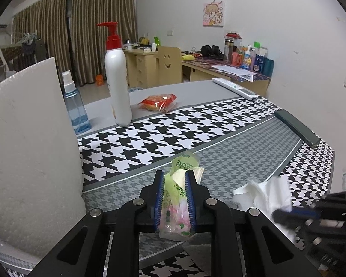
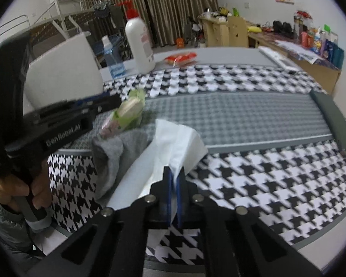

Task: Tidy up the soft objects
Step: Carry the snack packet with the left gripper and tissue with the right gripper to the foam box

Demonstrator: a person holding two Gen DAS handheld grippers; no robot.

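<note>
My left gripper (image 1: 174, 173) is shut on a green and pink plastic tissue packet (image 1: 182, 165), whose top sticks out past the blue pads. The same packet (image 2: 130, 110) shows in the right wrist view, held just above the houndstooth table cover. My right gripper (image 2: 174, 170) is shut on a corner of a white tissue (image 2: 173, 143), which fans out ahead of the jaws. In the left wrist view the tissue (image 1: 265, 191) is at lower right, with the blurred right gripper (image 1: 279, 214) on it. A grey cloth (image 2: 113, 152) lies crumpled between packet and tissue.
A white foam board (image 1: 30, 150) stands close on the left. Behind it are a blue spray bottle (image 1: 75, 106), a tall white pump bottle (image 1: 117, 80) and a red snack packet (image 1: 158, 102). A remote (image 1: 235, 88) and a dark case (image 1: 297, 128) lie at the right edge.
</note>
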